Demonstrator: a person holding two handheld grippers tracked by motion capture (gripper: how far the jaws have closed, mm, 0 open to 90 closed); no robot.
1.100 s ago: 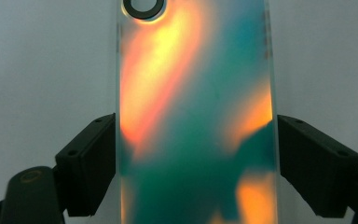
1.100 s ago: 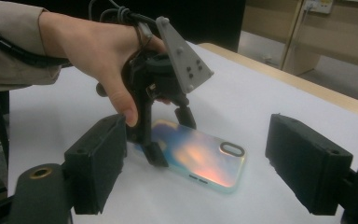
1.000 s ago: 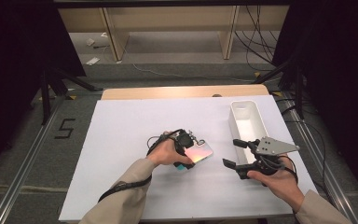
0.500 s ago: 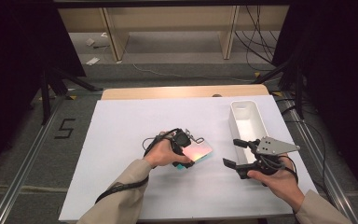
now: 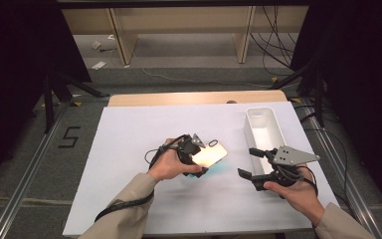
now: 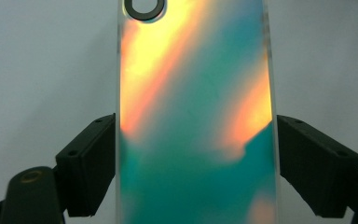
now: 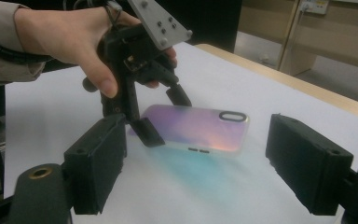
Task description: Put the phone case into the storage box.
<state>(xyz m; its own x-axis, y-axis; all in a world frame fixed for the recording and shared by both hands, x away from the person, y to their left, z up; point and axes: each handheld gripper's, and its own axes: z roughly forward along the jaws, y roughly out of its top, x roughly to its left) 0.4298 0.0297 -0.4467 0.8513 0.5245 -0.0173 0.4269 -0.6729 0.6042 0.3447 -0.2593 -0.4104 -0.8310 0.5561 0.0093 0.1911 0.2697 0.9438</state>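
Phone case (image 5: 210,156) clamped in left claw (image 5: 197,159) — lifted off table.

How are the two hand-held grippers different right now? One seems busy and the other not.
The left gripper is shut on the iridescent phone case, its jaws pressing the case's two long edges; the right gripper stands open with nothing between its jaws. The left one sits mid-table, while the right one is beside the white tray. Both have black jaws, and a hand holds each.

Beige sleeves (image 5: 129,211), black jaws, grey three-cornered plate (image 5: 291,155)
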